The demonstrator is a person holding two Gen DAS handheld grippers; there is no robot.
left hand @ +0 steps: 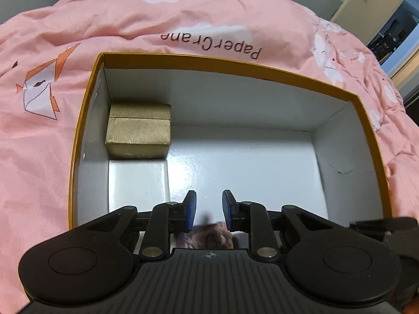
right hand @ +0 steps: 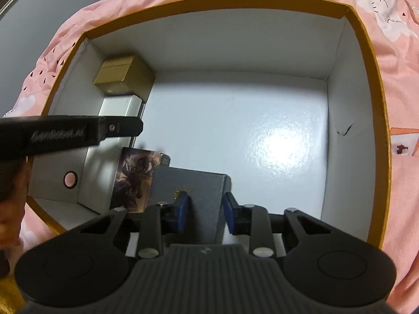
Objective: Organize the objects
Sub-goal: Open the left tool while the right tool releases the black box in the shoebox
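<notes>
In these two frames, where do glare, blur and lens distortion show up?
Right wrist view: a bright glare patch on the glossy white floor of the storage box; the other tool's black bar at left is motion-smeared. Left wrist view: softer sheen on the box floor; the picture card below the left tongs is blurred. Both views: fisheye bows the box rim, corners vignette.

Over the pink duvet (left hand: 183,13), an orange-rimmed open box (left hand: 86,99) holds a gold box (left hand: 138,130) at ten o'clock, a white box (left hand: 137,180) beneath, while the left gripper (left hand: 209,209) hovers parted above a picture-printed pack (left hand: 212,236).
</notes>
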